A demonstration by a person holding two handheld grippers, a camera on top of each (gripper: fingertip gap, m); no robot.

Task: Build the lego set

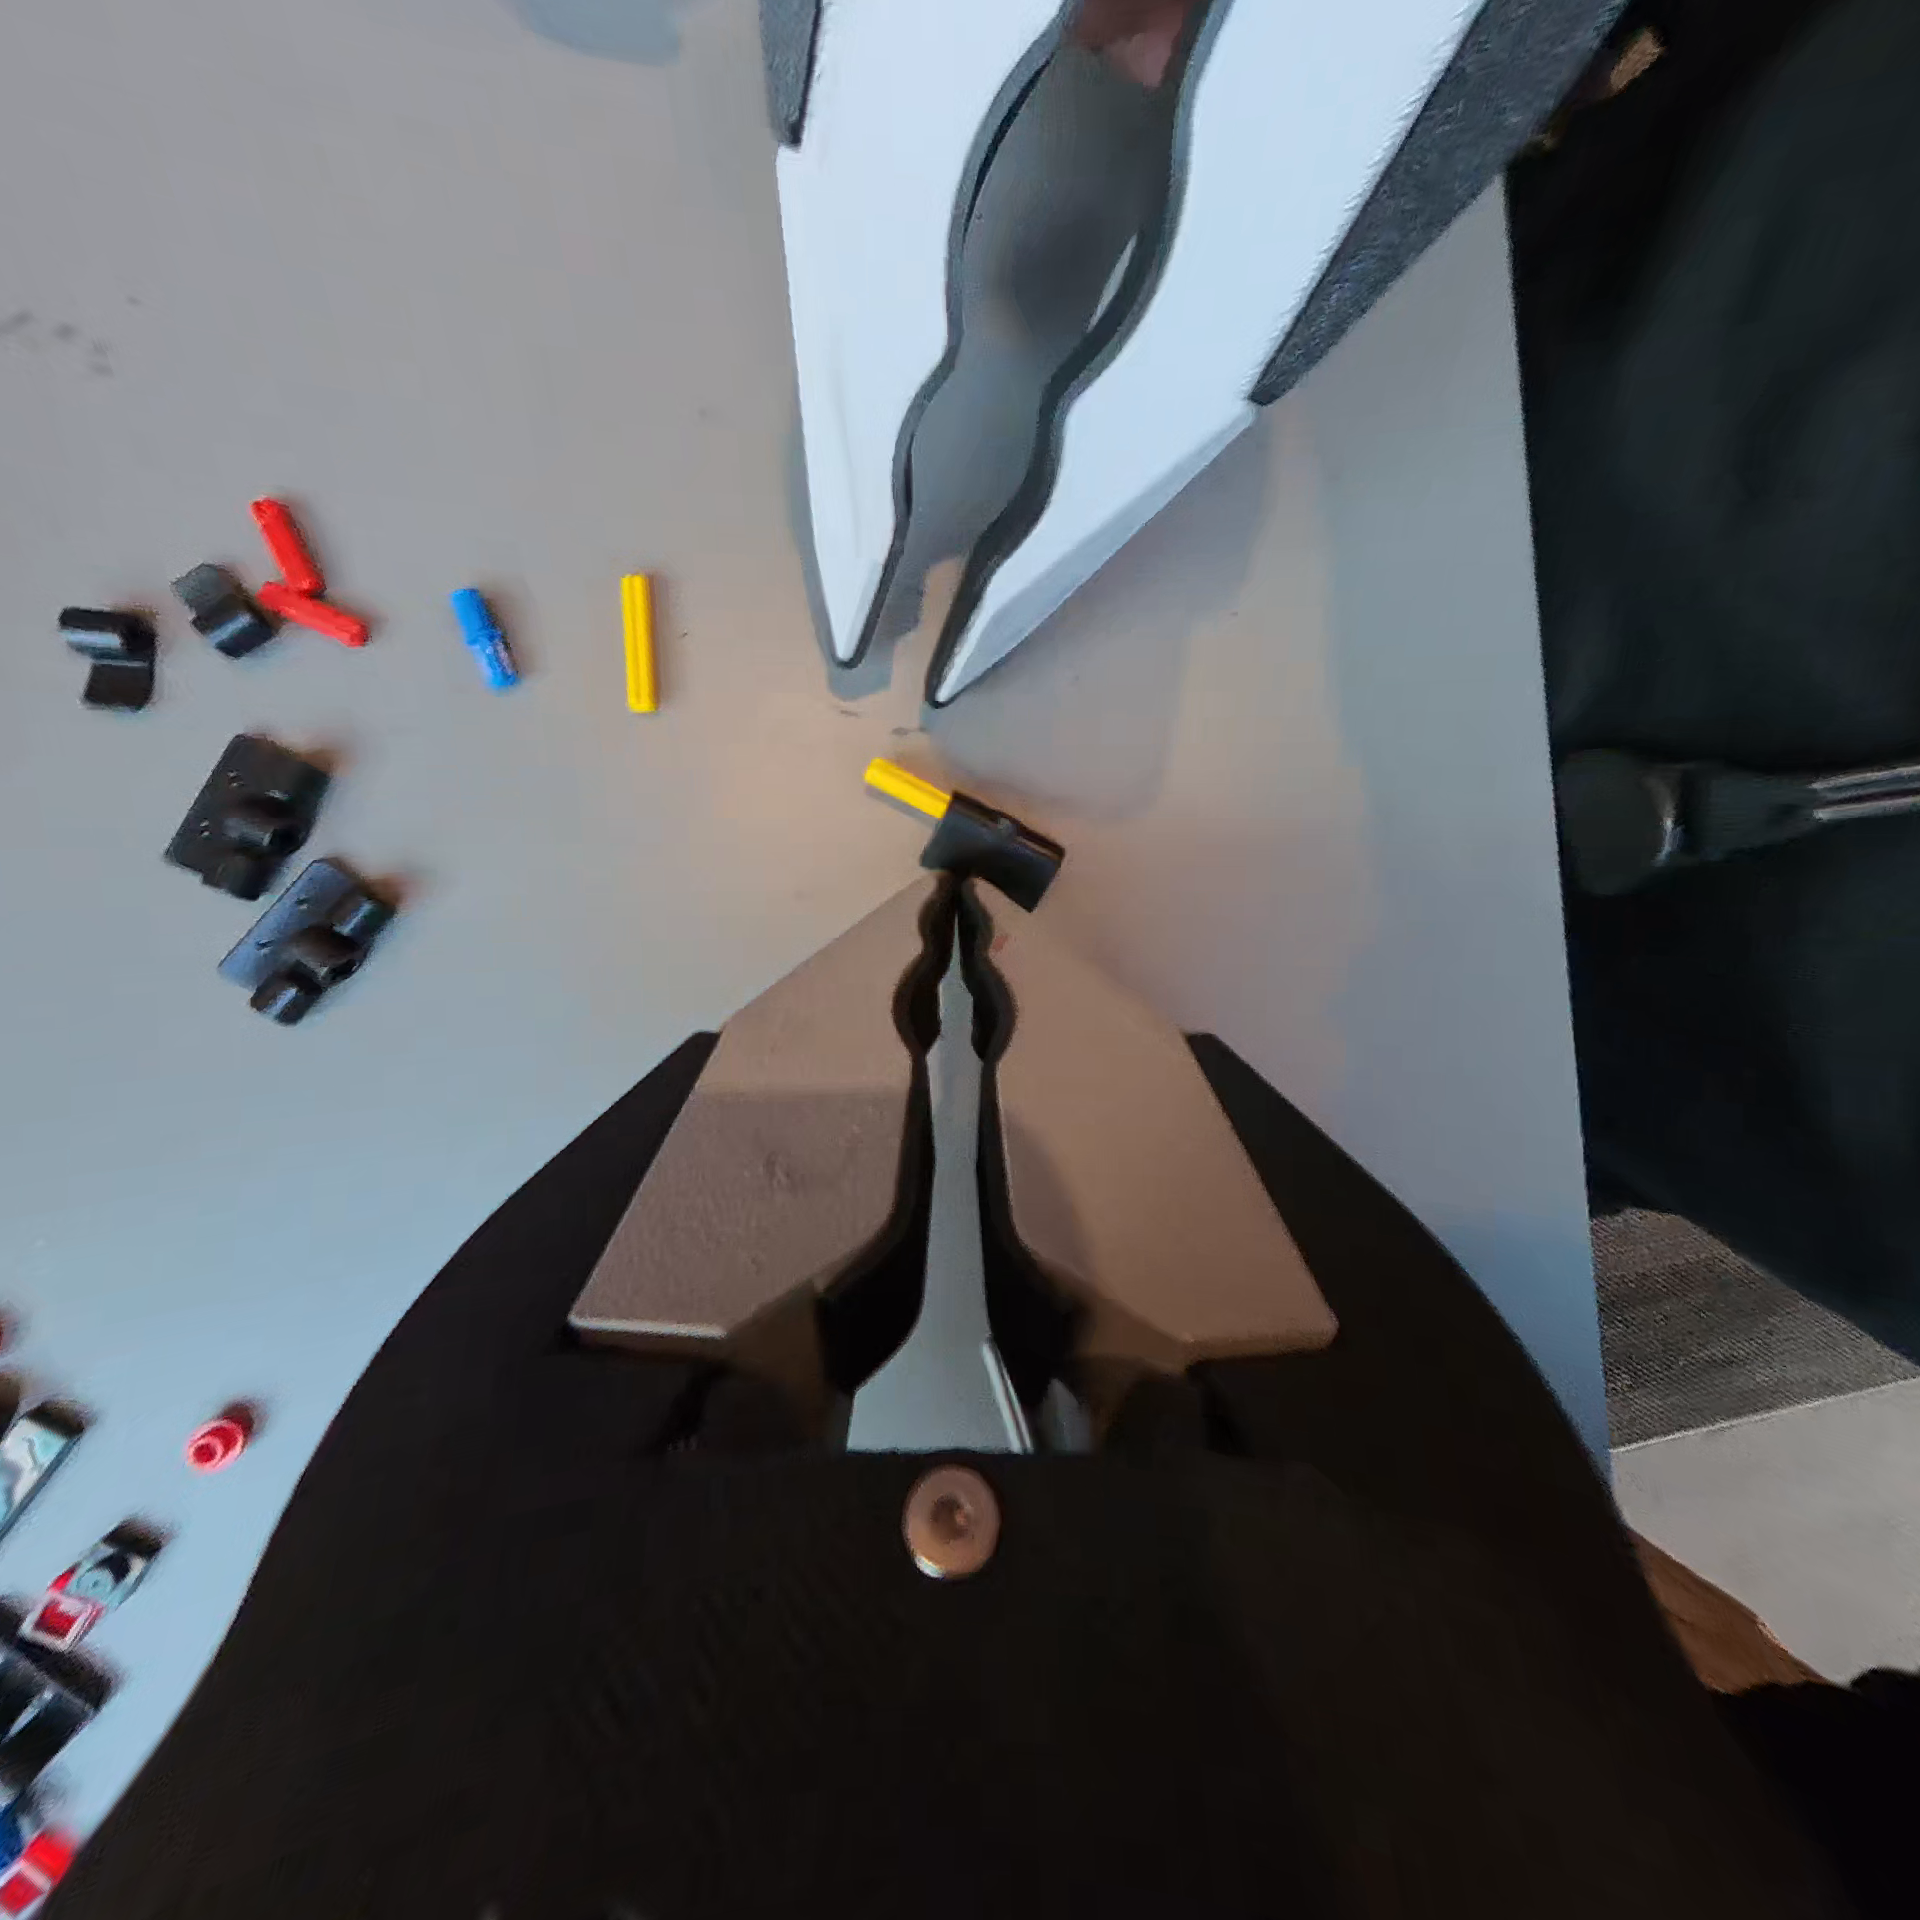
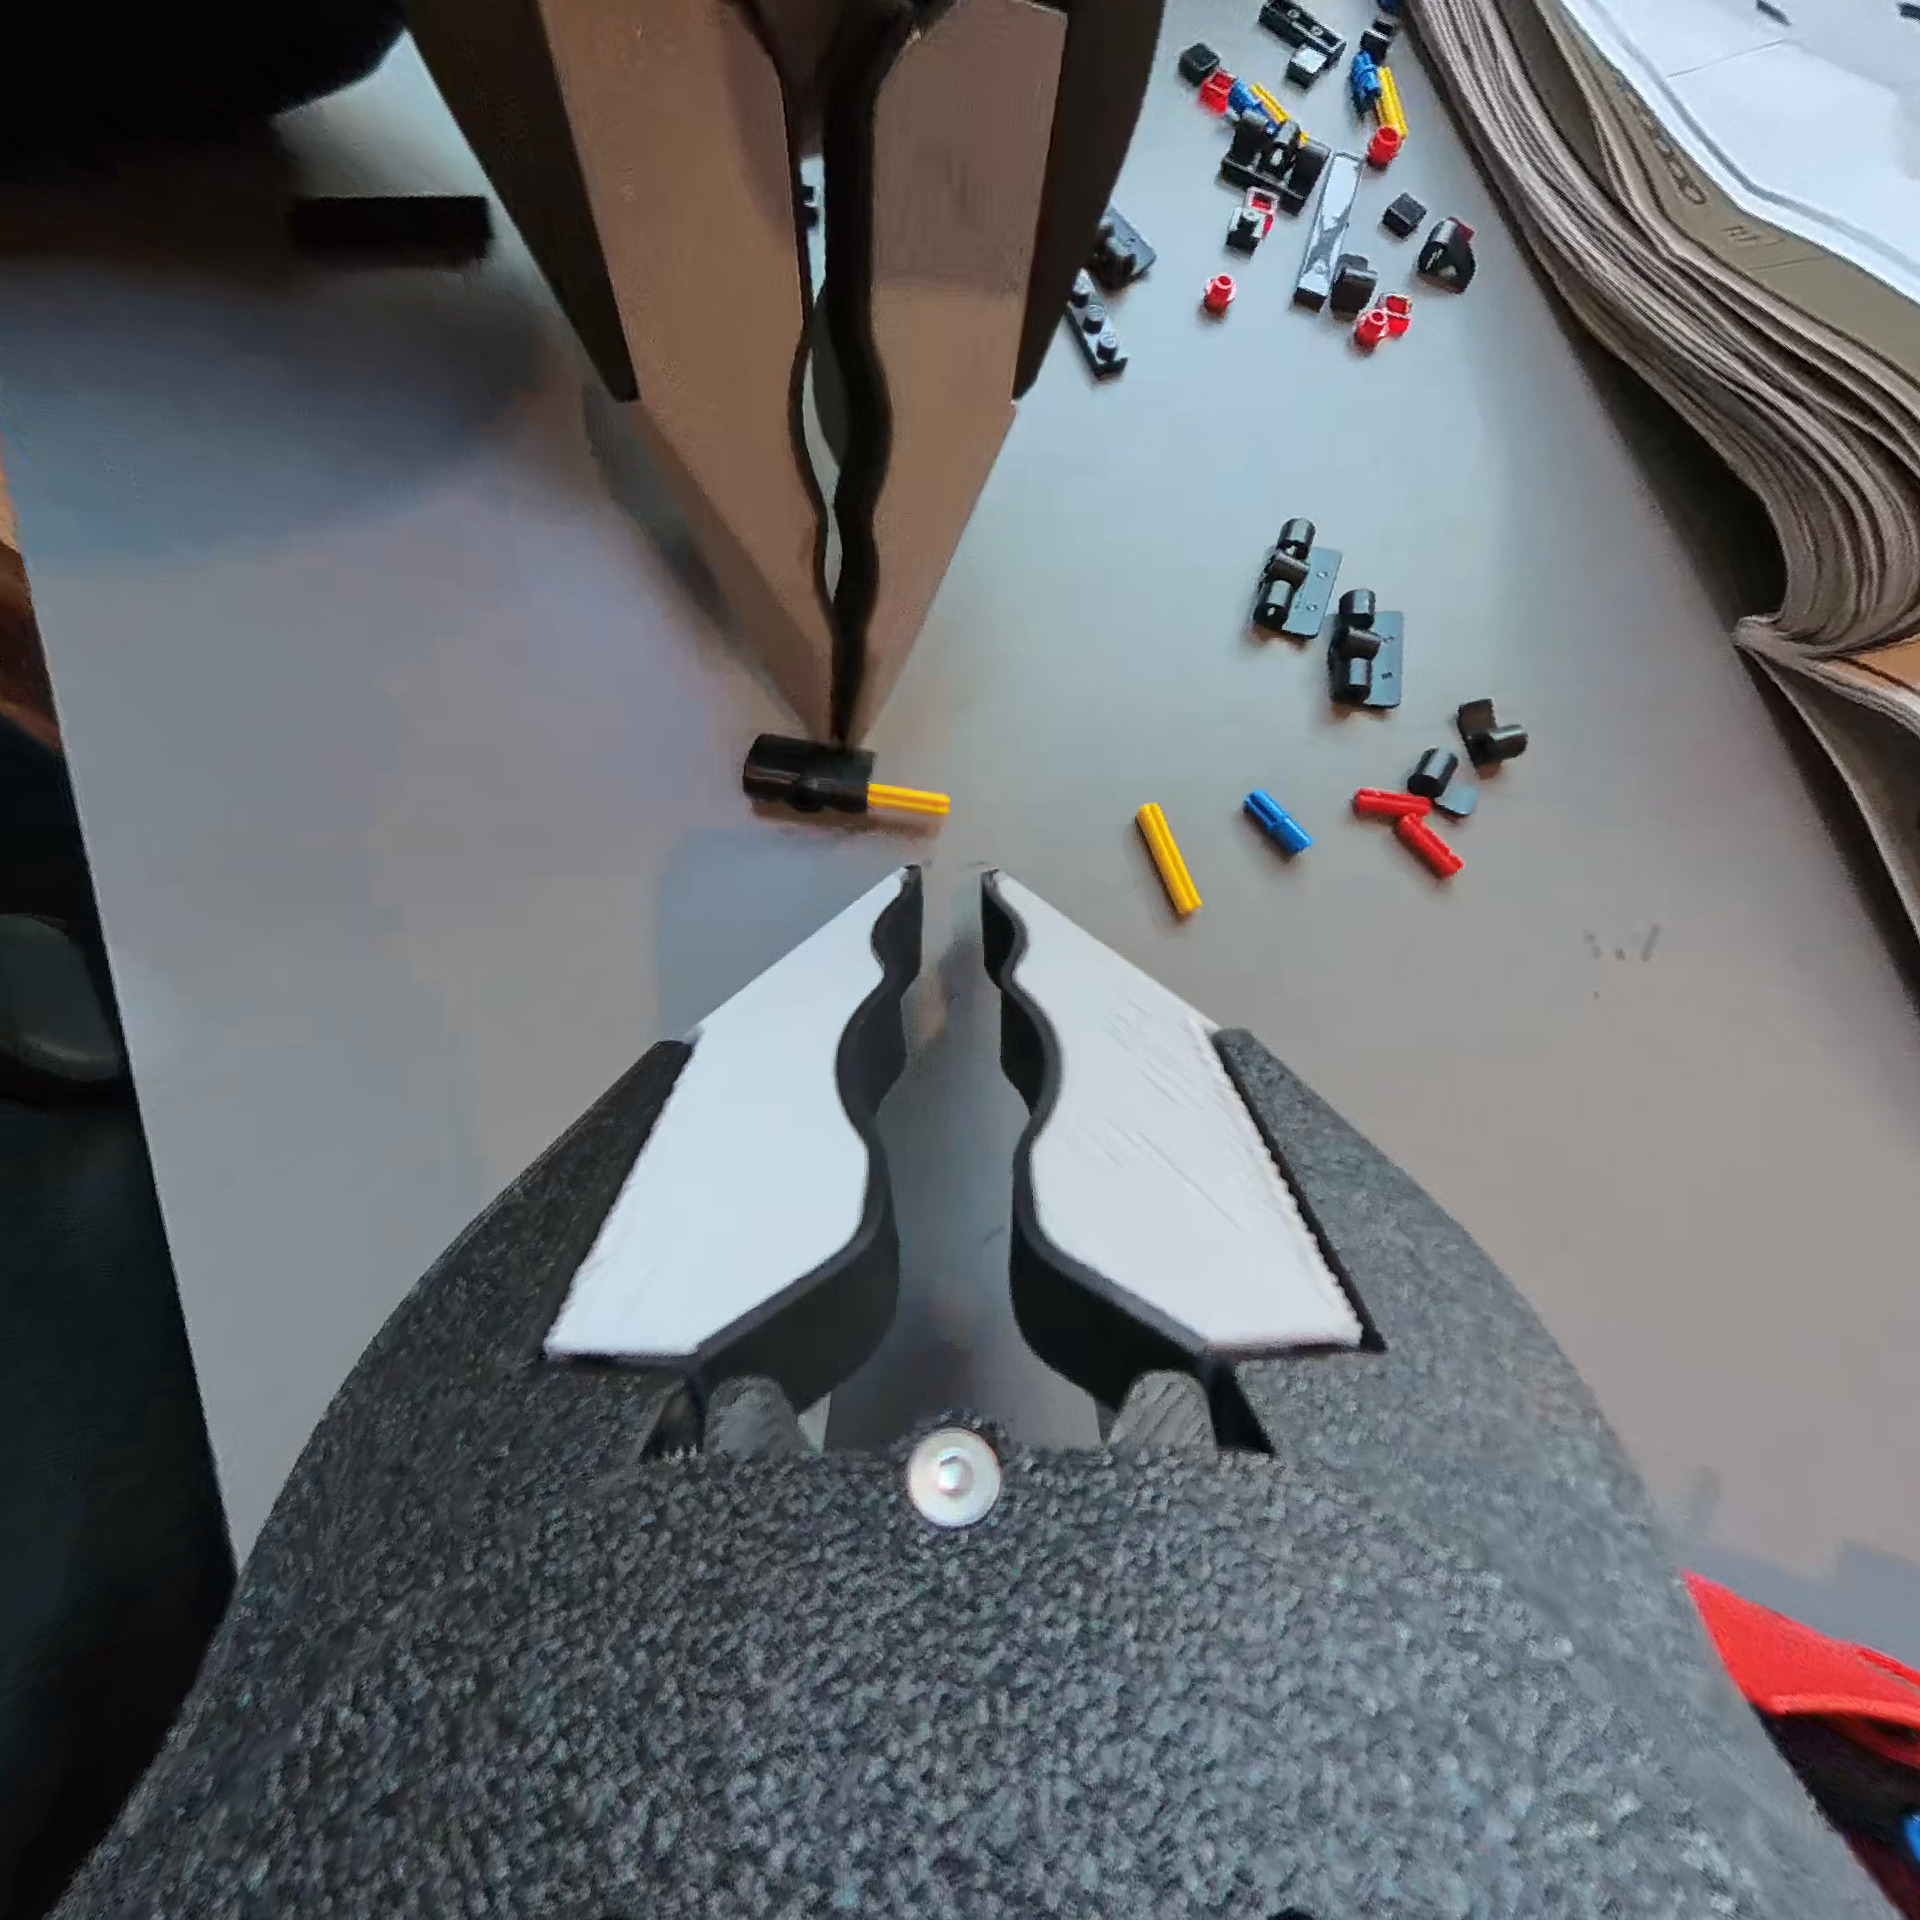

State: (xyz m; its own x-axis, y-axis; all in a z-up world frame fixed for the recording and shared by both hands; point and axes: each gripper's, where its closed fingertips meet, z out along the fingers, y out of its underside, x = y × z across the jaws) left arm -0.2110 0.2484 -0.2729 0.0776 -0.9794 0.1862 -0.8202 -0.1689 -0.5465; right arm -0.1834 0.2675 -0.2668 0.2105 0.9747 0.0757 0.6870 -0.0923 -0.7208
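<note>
My left gripper (image 1: pixel 951 902), brown-fingered, is clamped on a black connector (image 1: pixel 992 847) with a short yellow axle (image 1: pixel 906 784) protruding from one end, near the tabletop (image 1: pixel 416 312) edge closest to the chair. My right gripper (image 2: pixel 951 883), white-fingered, faces it with fingertips slightly apart, holding nothing, just short of the axle tip. A loose yellow axle (image 2: pixel 1167 858), blue pin (image 2: pixel 1277 822) and two red pins (image 2: pixel 1410 826) lie toward mid-table. A stack of cardboard sheets (image 2: pixel 1714 343) bearing print occupies the far corner; I do not transcribe it.
</note>
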